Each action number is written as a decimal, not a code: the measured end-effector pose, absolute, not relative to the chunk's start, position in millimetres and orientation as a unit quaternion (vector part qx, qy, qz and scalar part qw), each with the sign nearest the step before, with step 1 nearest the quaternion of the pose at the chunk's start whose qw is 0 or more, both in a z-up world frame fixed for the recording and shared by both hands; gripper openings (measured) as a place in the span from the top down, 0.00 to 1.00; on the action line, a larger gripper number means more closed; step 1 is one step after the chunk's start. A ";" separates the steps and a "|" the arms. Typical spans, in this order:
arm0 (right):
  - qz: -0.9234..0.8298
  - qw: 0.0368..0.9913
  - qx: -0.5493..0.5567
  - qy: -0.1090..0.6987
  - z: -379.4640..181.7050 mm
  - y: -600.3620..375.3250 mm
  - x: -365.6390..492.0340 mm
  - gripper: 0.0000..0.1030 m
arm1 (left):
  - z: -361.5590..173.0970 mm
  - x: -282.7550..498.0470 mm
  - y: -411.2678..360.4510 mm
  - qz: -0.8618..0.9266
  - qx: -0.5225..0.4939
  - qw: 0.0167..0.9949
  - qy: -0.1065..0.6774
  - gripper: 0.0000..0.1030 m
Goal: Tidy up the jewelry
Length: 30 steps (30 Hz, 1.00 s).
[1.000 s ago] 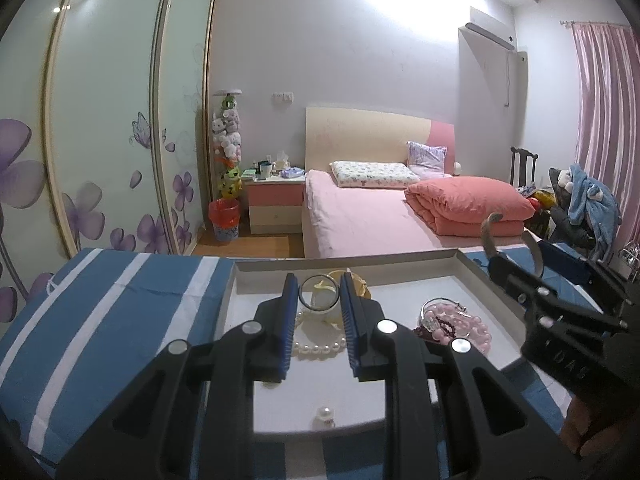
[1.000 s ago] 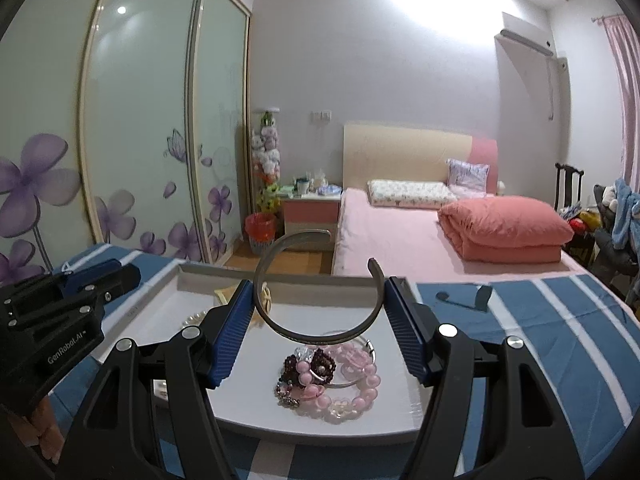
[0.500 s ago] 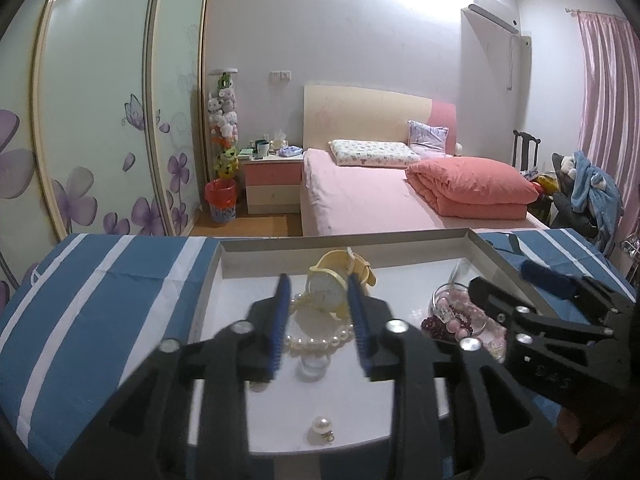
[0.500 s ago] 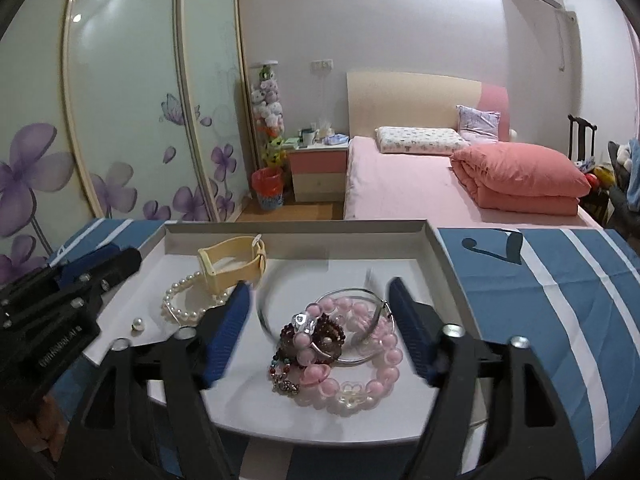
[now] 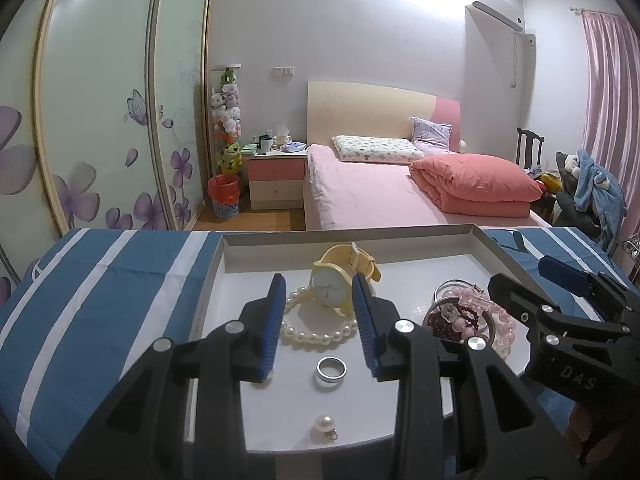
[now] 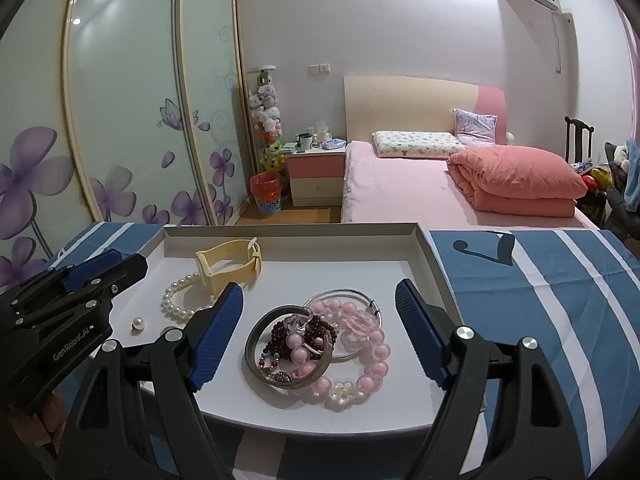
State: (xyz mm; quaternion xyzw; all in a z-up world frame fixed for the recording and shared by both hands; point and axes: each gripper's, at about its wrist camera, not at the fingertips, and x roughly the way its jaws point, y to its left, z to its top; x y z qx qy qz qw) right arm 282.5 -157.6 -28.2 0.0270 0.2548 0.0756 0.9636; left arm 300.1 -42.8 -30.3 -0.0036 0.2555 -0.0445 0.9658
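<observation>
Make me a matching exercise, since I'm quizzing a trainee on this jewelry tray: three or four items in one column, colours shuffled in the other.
Items:
1. watch
2. bead bracelet
3. ring
4. gripper pads

Colours:
A. blue
B. silver
C. pale yellow
D. pink

Pairs: 1-C, 2-D, 3-B, 4-A

Inside the white tray we see a yellow watch at the back, a pearl bracelet touching it, a silver ring, a loose pearl, and piled pink beads and bangles.
</observation>
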 end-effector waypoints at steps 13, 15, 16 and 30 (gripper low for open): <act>0.065 0.967 0.030 0.245 -12.4 -165.8 248.1 0.24 | -9.8 258.9 -17.1 -0.033 -0.026 0.970 0.240 0.51; 0.062 0.967 0.032 0.245 -9.0 -168.9 238.4 0.24 | -6.8 250.4 -13.8 -0.033 -0.030 0.970 0.237 0.47; 0.061 0.967 0.035 0.245 -7.1 -169.4 235.5 0.24 | -5.0 243.0 -11.5 -0.035 -0.032 0.971 0.235 0.46; 0.075 0.968 0.065 0.230 7.8 -170.8 156.7 0.02 | 9.5 138.6 14.4 -0.034 -0.051 0.979 0.193 0.04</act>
